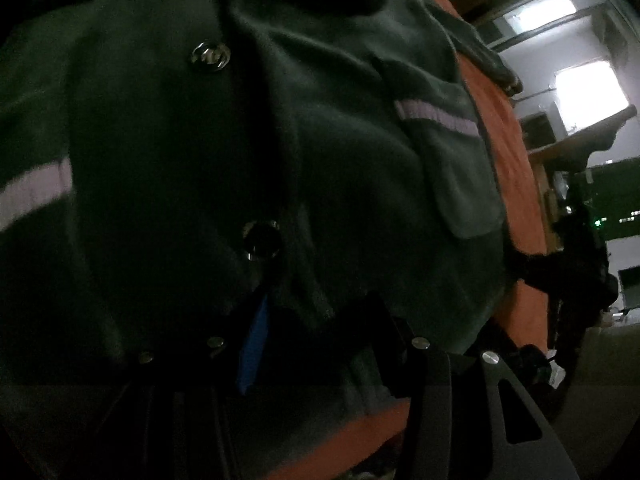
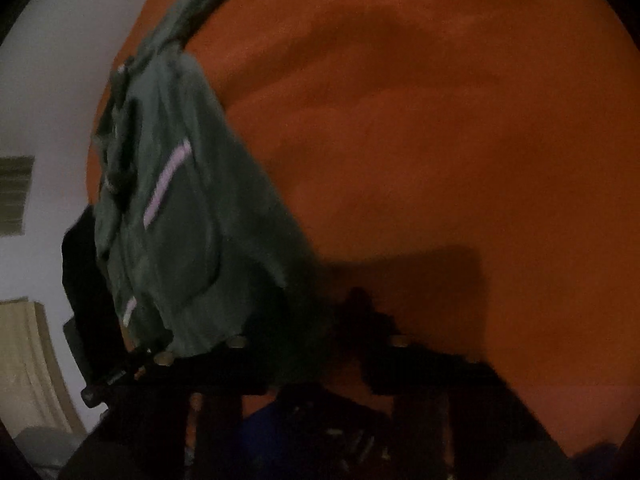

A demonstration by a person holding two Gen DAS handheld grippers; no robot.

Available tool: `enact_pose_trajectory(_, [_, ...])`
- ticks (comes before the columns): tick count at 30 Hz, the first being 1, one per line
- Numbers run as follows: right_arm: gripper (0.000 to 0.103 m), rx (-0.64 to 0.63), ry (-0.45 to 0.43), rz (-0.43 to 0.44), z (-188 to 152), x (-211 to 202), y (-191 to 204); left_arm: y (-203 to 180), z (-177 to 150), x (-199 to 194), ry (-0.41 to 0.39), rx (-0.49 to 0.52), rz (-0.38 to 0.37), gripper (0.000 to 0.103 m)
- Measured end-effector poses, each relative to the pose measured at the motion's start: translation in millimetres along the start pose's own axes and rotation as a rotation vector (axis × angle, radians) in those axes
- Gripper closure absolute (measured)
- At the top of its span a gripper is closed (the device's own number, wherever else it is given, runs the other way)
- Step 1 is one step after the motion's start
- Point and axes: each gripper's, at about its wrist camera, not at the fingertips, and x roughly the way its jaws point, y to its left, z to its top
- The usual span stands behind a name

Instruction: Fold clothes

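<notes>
A dark green garment (image 1: 320, 140) with lavender stripes (image 1: 436, 116) and metal snap buttons (image 1: 210, 56) fills the left wrist view. It drapes over my left gripper (image 1: 316, 320), which is shut on its lower edge with the fingertips buried in cloth. In the right wrist view the same garment (image 2: 180, 240) hangs stretched over an orange surface (image 2: 440, 140). Its corner runs into my right gripper (image 2: 352, 300), which is shut on it in deep shadow. The other gripper shows as a black shape at the cloth's far end in each view (image 1: 576, 264) (image 2: 88, 320).
The orange surface (image 1: 516, 184) lies under the garment and spreads wide to the right. Bright panels (image 1: 588, 84) and shelves show beyond its edge. A white wall (image 2: 52, 100), a vent (image 2: 16, 196) and a beige curtain (image 2: 28, 360) stand to the left.
</notes>
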Motion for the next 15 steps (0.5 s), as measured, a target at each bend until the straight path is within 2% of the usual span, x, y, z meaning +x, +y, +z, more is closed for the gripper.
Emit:
enact_pose_trajectory(5, [0.093,-0.08,-0.03,-0.069,-7,-15,8,11,-13,1,0.032,-0.089,-0.058,0.054])
enact_pose_trajectory(9, [0.093,-0.185,-0.102,-0.13,-8,-29,25,1,-36,2,0.058,-0.049,-0.014,0.054])
enact_pose_trajectory(12, [0.092,-0.264,-0.155,-0.176,-9,-39,38,-10,-45,-2,0.041,-0.01,0.008,0.054])
enact_pose_trajectory(14, [0.089,-0.316,-0.191,-0.207,-9,-46,47,-19,-48,-12,0.019,0.015,-0.016,0.054])
enact_pose_trajectory(15, [0.089,-0.342,-0.209,-0.223,-9,-50,51,-25,-49,-22,-0.007,0.043,-0.057,0.054])
